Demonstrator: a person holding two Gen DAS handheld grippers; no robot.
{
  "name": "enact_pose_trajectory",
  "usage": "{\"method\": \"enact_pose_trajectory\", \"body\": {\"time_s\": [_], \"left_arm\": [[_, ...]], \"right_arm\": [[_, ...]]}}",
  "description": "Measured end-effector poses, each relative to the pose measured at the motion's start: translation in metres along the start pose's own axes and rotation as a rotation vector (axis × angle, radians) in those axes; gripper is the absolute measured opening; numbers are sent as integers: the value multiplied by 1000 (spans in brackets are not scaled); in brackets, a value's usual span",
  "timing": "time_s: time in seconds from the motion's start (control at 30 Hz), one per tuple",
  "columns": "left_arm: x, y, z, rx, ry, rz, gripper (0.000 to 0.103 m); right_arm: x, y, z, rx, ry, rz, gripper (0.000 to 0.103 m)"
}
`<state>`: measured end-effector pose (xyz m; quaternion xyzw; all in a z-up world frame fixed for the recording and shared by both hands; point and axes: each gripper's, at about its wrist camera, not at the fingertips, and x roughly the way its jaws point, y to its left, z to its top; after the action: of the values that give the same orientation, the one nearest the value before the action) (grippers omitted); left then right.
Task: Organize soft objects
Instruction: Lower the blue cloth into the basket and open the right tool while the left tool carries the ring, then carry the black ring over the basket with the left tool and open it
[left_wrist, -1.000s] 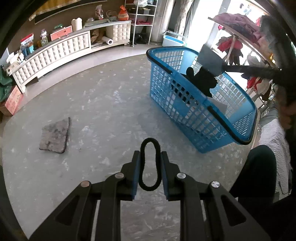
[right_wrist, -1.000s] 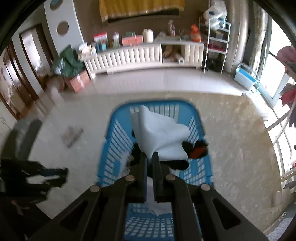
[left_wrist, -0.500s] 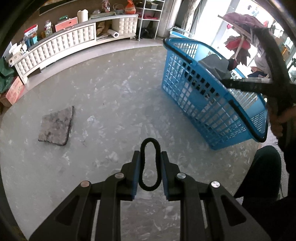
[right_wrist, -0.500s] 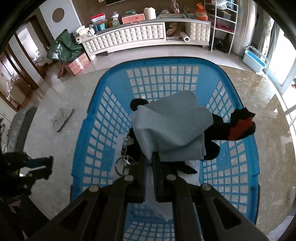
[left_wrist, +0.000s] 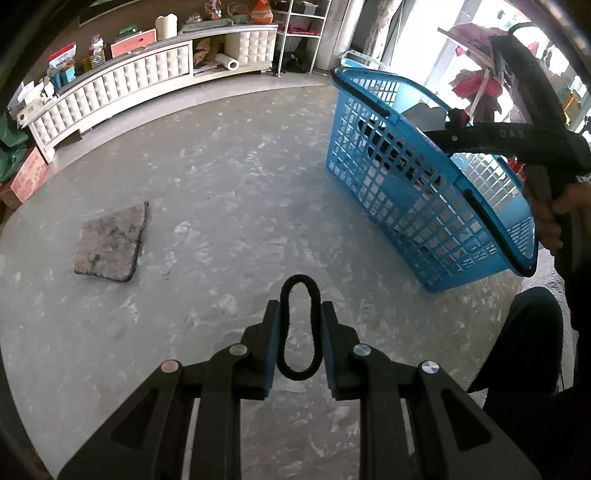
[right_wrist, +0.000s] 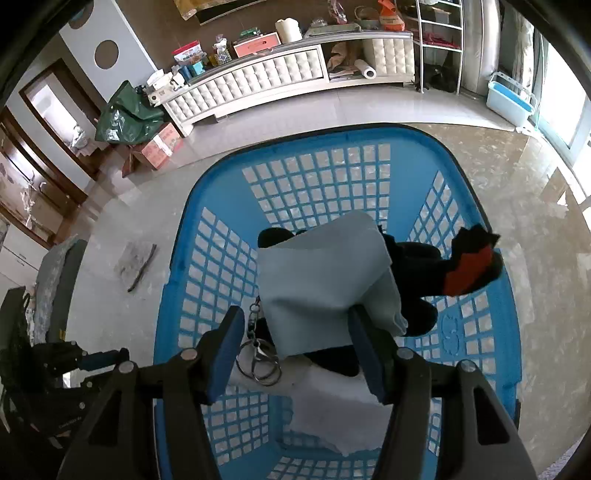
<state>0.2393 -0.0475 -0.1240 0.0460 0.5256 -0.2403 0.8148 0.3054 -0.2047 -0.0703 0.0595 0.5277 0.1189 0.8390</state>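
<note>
- The left gripper is seen closed on a thin black elastic loop; the loop is pinched between the two blue pads and stands upright between them, its top rising above the fingertips.
- Below this gripper only the grey speckled floor is seen; a flat grey mat lies on it, well apart to the left.
- The right gripper is held over the blue plastic lattice basket, pointing down into it, and its jaws are opening.
- A folded pale grey-blue cloth lies between the two fingers; it touches the right pad, while a gap is seen at the left pad, so the cloth is not pressed.
- The cloth rests inside the basket on a black plush toy with a red patch, which lies across the middle and right part of the basket.
- A metal key ring with a short chain is seen just beside the left edge of the cloth, and a white cloth lies under them on the near part of the basket bottom.
- In the left wrist view the same basket stands on the floor to the right, with the right gripper's black body above its rim, held by a hand.
- A long white tufted cabinet is placed along the far wall.
</note>
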Motion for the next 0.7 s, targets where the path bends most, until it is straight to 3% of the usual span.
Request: {"method": "enact_pose_trajectory", "body": {"time_s": [0.23, 0.3, 0.37, 0.5, 0.57, 0.7], "left_arm": [[-12, -5, 0, 5, -17, 13, 19], [-18, -8, 1, 7, -28, 17, 19], [-26, -13, 2, 9, -43, 18, 19], [-42, -23, 4, 17, -70, 15, 19], [-49, -31, 6, 27, -82, 15, 19], [-64, -49, 11, 57, -105, 18, 19]], "right_arm": [[-6, 9, 2, -4, 11, -16, 56], [-8, 10, 3, -2, 5, -11, 62], [-14, 10, 1, -6, -4, -20, 74], [-29, 6, -6, -17, -24, -27, 83], [-41, 3, -11, -15, -47, -32, 96], [-61, -5, -21, -11, -77, -44, 99]]}}
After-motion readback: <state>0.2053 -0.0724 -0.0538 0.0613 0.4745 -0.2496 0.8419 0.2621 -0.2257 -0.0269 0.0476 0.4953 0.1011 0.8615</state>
